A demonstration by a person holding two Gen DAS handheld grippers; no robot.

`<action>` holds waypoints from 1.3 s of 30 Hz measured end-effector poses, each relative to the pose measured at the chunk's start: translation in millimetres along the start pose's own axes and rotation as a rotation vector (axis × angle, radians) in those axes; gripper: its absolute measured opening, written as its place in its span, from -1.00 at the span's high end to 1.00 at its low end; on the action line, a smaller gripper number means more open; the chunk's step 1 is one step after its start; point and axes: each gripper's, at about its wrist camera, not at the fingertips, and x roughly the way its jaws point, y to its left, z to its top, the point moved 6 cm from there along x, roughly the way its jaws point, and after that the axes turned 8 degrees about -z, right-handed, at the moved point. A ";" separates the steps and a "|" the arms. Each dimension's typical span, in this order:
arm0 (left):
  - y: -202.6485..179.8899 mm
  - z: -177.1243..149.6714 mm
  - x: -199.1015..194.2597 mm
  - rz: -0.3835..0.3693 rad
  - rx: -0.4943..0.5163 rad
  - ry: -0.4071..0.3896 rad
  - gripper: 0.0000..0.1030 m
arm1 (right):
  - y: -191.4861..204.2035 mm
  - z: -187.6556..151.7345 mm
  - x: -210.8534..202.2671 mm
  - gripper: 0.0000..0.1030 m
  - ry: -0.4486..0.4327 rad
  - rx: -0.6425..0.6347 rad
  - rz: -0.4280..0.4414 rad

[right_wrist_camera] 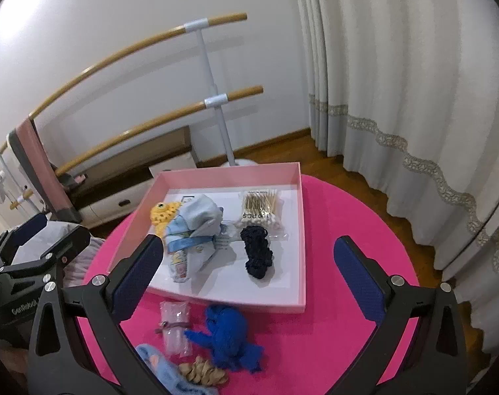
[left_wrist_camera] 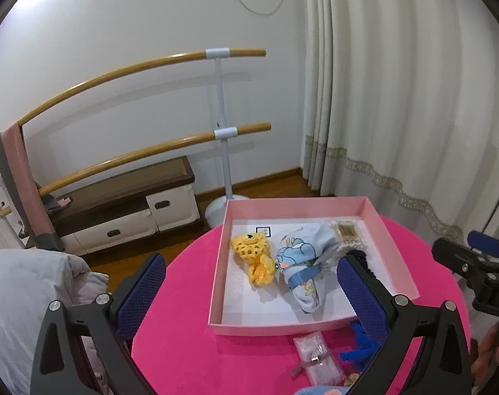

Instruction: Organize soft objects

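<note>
A pink box (right_wrist_camera: pixel 300 230) (left_wrist_camera: pixel 216 283) sits on the round pink table (right_wrist_camera: pixel 331 339) (left_wrist_camera: pixel 183 345). Inside lie a yellow crochet toy (left_wrist_camera: pixel 254 255) (right_wrist_camera: pixel 162 214), a light-blue printed cloth bundle (left_wrist_camera: pixel 303 263) (right_wrist_camera: pixel 193 233), a black knitted piece (right_wrist_camera: pixel 257 255) and a pack of cotton swabs (right_wrist_camera: pixel 259 209) (left_wrist_camera: pixel 346 232). In front of the box lie a blue knitted toy (right_wrist_camera: pixel 228 337) (left_wrist_camera: pixel 359 349), a clear packet (right_wrist_camera: pixel 175 327) (left_wrist_camera: pixel 317 357), a tan scrunchie (right_wrist_camera: pixel 203 373) and a light-blue cloth (right_wrist_camera: pixel 164 372). My left gripper (left_wrist_camera: pixel 251 283) and right gripper (right_wrist_camera: pixel 249 270) hover open and empty over the table's near side.
Behind the table stand a two-bar wooden rail on a white post (left_wrist_camera: pixel 221 125) with a pink-grey cloth (left_wrist_camera: pixel 22 177) over it, and a low brown cabinet (left_wrist_camera: pixel 127 204). White curtains (right_wrist_camera: pixel 397 98) hang at the right. A white cushion (left_wrist_camera: pixel 25 296) lies at the left.
</note>
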 end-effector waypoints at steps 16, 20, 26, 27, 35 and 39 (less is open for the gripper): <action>-22.7 -48.3 -79.4 -0.030 0.022 -0.061 -1.00 | -5.0 -39.6 -74.8 -1.00 -0.092 0.019 -0.026; -26.4 -58.1 -93.1 -0.017 0.030 -0.060 -1.00 | -2.3 -49.9 -83.3 -1.00 -0.089 0.010 -0.034; -27.2 -65.7 -104.6 -0.022 0.021 -0.044 -1.00 | 1.8 -57.4 -90.3 -1.00 -0.091 -0.011 -0.037; -26.8 -65.6 -105.5 -0.021 0.019 -0.042 -1.00 | 1.9 -57.8 -90.6 -1.00 -0.091 -0.012 -0.037; -20.8 -63.3 -115.0 -0.005 0.000 -0.045 -1.00 | 3.9 -57.5 -91.1 -1.00 -0.096 -0.019 -0.040; -20.7 -65.4 -116.5 -0.002 0.002 -0.046 -1.00 | 3.2 -56.5 -91.9 -1.00 -0.096 -0.019 -0.042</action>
